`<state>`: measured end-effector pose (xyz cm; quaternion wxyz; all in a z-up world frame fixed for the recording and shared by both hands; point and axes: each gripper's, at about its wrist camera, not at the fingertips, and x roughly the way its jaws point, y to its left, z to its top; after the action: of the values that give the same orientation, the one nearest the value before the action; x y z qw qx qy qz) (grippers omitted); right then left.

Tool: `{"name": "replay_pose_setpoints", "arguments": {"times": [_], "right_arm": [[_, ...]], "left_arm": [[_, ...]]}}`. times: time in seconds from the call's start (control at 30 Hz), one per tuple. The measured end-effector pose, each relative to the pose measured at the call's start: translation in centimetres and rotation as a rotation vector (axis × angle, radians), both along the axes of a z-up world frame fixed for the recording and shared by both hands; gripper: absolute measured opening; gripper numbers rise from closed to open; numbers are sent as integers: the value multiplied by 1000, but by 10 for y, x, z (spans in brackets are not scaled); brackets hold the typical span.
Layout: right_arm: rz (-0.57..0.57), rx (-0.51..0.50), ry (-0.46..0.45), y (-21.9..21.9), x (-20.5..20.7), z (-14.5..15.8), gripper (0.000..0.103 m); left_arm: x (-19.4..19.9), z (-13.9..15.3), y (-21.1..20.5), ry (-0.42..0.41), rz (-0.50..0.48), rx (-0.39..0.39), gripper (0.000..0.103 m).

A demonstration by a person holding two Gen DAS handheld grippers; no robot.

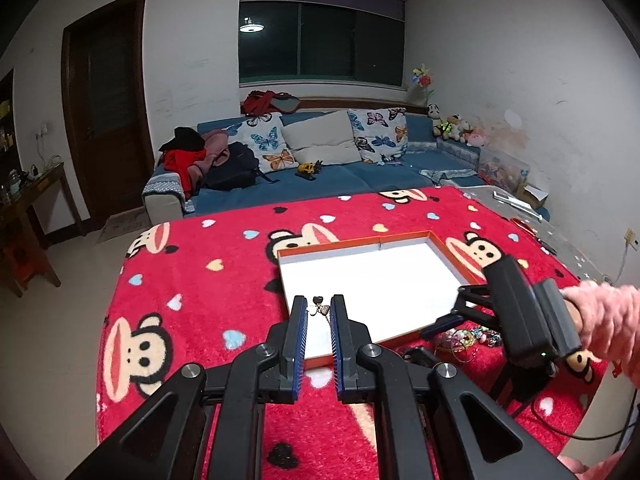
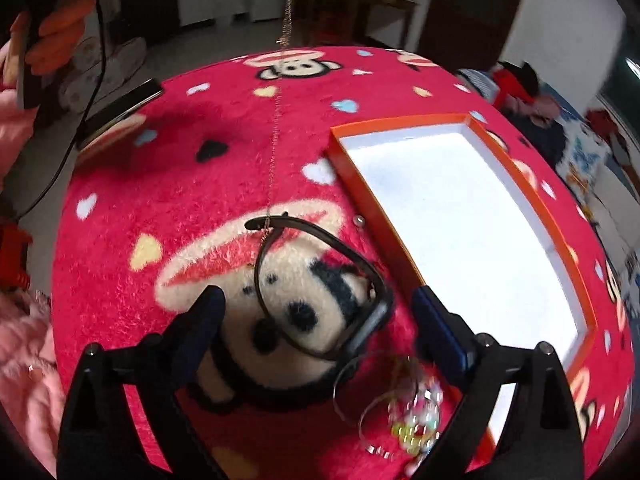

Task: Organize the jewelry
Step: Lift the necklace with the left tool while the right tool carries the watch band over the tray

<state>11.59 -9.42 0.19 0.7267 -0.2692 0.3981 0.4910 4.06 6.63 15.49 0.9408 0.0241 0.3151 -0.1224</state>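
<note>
My left gripper (image 1: 319, 309) is shut on a necklace with a heart pendant (image 1: 319, 306), held above the near left corner of the orange-rimmed white tray (image 1: 456, 258). Its thin chain (image 2: 276, 128) hangs down in the right wrist view. My right gripper (image 2: 316, 304) is open low over the red blanket, around a black band (image 2: 344, 256) lying there. A pile of beaded jewelry and wire bangles (image 2: 404, 408) lies by its right finger. The same pile (image 1: 468, 338) shows in the left wrist view under the right gripper (image 1: 444, 320).
The red monkey-print blanket (image 1: 208, 280) covers the table. The tray (image 2: 576, 264) lies right of my right gripper. A small metal bead (image 2: 359, 220) lies by the tray's edge. A sofa (image 1: 320, 176) stands beyond the table. A cable (image 2: 86, 92) trails at left.
</note>
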Motion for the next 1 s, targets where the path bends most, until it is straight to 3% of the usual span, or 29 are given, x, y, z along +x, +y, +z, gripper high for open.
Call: {"name": "replay_pose_setpoints", "arguments": {"times": [0.43, 0.57, 0.73, 0.8, 0.87, 1.0], "right_arm": [[65, -49, 150, 2, -4, -1, 94], [52, -72, 189, 3, 6, -11, 81], [101, -98, 144, 9, 0, -21, 81], [92, -97, 129, 9, -1, -19, 73], [69, -98, 119, 7, 1, -17, 58], [14, -105, 120, 4, 4, -15, 52]], "left_arm": [[9, -14, 16, 26, 34, -20, 12], [11, -17, 13, 31, 23, -21, 11], [17, -22, 12, 49, 19, -7, 11], [18, -23, 13, 50, 21, -7, 12], [17, -22, 14, 46, 24, -15, 11], [8, -12, 13, 20, 22, -21, 11]]}}
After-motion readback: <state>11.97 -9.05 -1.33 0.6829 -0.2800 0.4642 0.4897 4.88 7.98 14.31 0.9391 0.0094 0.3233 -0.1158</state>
